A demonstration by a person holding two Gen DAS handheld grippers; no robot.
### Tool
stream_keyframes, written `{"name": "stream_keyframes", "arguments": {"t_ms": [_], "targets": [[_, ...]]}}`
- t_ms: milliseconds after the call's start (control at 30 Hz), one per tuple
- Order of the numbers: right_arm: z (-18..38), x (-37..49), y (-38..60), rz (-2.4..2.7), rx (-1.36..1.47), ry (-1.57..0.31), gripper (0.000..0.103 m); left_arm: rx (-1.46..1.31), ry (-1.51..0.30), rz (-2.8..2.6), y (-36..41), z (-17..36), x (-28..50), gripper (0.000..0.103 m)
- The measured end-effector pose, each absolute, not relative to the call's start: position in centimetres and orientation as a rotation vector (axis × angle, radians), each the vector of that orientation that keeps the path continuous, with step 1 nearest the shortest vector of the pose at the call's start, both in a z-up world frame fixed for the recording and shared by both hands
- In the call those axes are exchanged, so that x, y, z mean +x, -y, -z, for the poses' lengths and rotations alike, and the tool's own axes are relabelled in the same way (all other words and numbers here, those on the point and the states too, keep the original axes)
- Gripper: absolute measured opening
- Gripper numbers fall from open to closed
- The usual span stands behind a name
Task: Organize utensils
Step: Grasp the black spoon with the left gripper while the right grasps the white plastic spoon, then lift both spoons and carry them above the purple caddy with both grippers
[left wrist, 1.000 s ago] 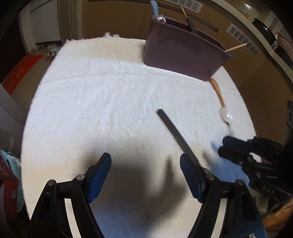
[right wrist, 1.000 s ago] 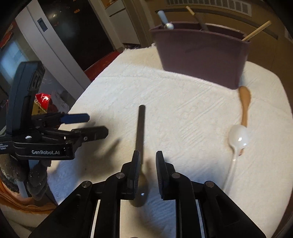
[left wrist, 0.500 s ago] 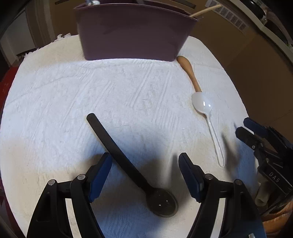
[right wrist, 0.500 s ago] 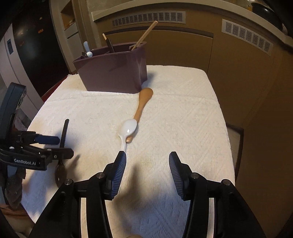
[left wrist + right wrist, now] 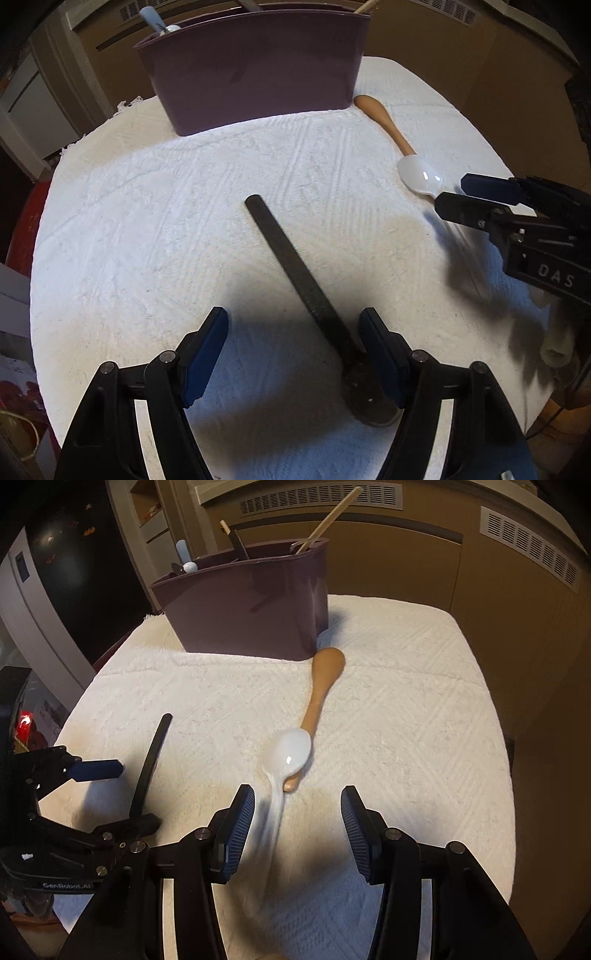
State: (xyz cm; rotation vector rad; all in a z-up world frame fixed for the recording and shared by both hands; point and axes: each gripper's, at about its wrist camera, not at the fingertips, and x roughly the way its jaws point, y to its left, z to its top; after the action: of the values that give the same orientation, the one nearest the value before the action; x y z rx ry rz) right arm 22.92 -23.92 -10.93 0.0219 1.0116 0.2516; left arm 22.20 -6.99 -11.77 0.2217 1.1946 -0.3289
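Observation:
A black slotted spoon (image 5: 295,273) lies on the white towel (image 5: 147,229), its bowl by my left gripper's right finger. My left gripper (image 5: 293,339) is open and empty, low over the spoon's handle. A white plastic spoon (image 5: 286,760) lies across the end of a wooden spoon (image 5: 321,686). My right gripper (image 5: 297,830) is open and empty, with the white spoon's handle between its fingers. The dark purple utensil caddy (image 5: 251,602) stands at the back and holds several utensils. It also shows in the left wrist view (image 5: 255,70).
The towel covers a small table (image 5: 424,709) with edges close on the right and near sides. Brown cabinets (image 5: 517,590) stand behind and to the right. My left gripper (image 5: 110,794) shows in the right wrist view, my right gripper (image 5: 476,199) in the left wrist view.
My right gripper opened, left the black spoon and moved right over the white spoon's handle. My left gripper swung over the black spoon's handle.

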Motion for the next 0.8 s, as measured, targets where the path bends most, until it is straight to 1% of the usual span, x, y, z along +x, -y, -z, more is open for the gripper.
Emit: {"name": "stream_keyframes", "arguments": {"t_ms": [200,333,367,400,567,667,700,767,800], "targets": [[12.1,25.4,21.2,-0.237,-0.088,-1.028,0.050,0.203,-1.206,0.274,4.6,11.9,22.6,0.071],[12.1,26.1,20.6,-0.240,-0.138,-1.042,0.050,0.101,-1.229,0.309,2.2,11.6,22.7,0.070],[12.0,26.1,20.6,-0.243,-0.140,-1.048,0.048,0.070,-1.237,0.319,1.9,11.5,22.8,0.069],[11.9,26.0,20.7,-0.241,-0.146,-1.051,0.035,0.045,-1.242,0.322,1.8,11.4,23.0,0.069],[10.6,24.3,21.6,-0.250,-0.139,-1.034,0.034,0.032,-1.229,0.332,2.9,11.0,24.3,0.065],[9.4,23.0,22.8,-0.241,-0.109,-1.007,0.034,0.052,-1.238,0.309,4.4,10.8,24.6,0.053],[9.0,22.8,23.1,-0.235,-0.104,-0.999,0.034,0.051,-1.250,0.306,4.7,11.1,25.2,0.048],[8.3,22.1,24.0,-0.218,-0.100,-0.982,0.034,0.066,-1.247,0.301,5.3,11.2,26.1,0.047],[8.0,21.8,24.4,-0.211,-0.101,-0.975,0.034,0.067,-1.248,0.307,5.7,11.2,26.7,0.044]]}}
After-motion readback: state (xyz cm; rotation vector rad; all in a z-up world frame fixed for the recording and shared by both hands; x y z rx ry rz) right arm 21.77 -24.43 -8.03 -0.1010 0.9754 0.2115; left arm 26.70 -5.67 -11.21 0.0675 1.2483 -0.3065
